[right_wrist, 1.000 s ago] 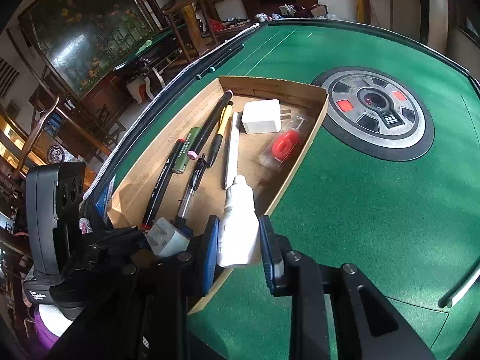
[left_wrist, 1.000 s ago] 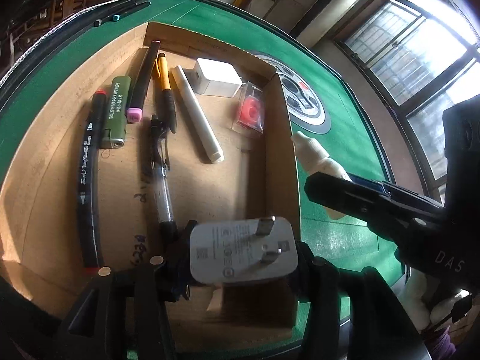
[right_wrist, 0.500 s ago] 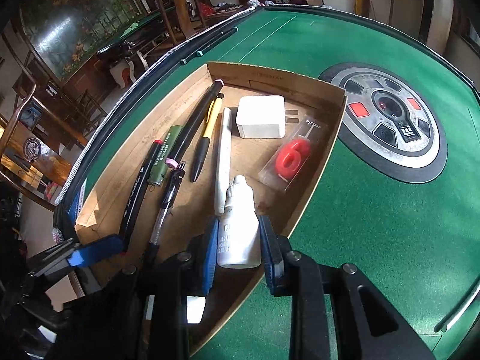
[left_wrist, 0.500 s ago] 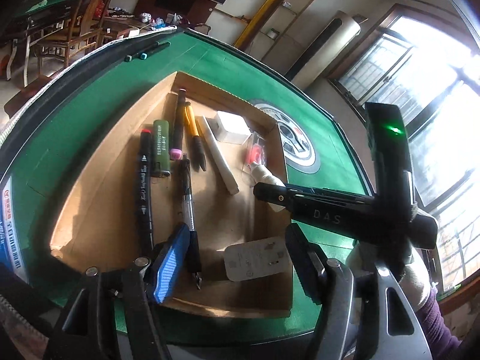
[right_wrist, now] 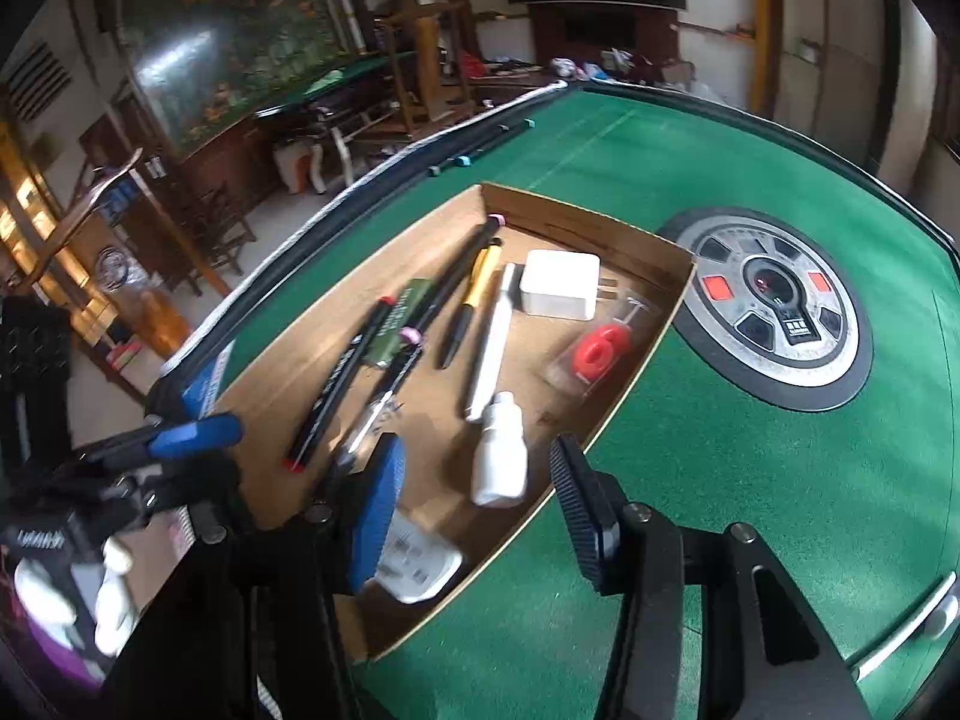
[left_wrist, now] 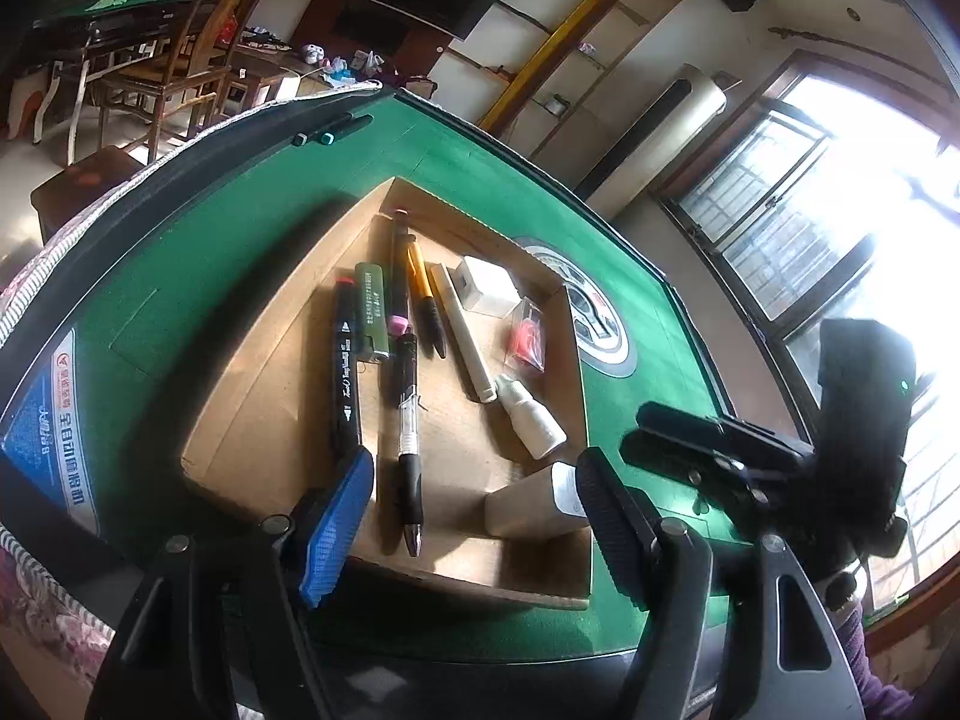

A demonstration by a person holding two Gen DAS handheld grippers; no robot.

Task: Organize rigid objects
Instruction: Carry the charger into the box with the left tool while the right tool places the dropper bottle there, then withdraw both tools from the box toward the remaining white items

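Observation:
A shallow cardboard box (left_wrist: 252,396) (right_wrist: 630,234) lies on the green table. Inside lie several pens and markers (left_wrist: 345,372) (right_wrist: 336,384), a white stick (left_wrist: 462,330), a white charger cube (left_wrist: 486,285) (right_wrist: 561,283), a red item in clear wrap (left_wrist: 525,336) (right_wrist: 600,351), a small white bottle (left_wrist: 531,420) (right_wrist: 501,456) and a white plug adapter (left_wrist: 564,489) (right_wrist: 417,561) at the near end. My left gripper (left_wrist: 474,528) is open and empty above the box's near edge. My right gripper (right_wrist: 474,516) is open and empty just behind the bottle.
A round grey and black hub (right_wrist: 780,312) (left_wrist: 597,324) sits in the table centre beside the box. Two dark pens with teal caps (left_wrist: 330,129) (right_wrist: 480,141) lie near the far table edge. A white rod (right_wrist: 906,630) lies at the right edge.
My left gripper opened, let the plug adapter into the box and drew back. My right gripper opened, left the white bottle lying in the box and pulled back.

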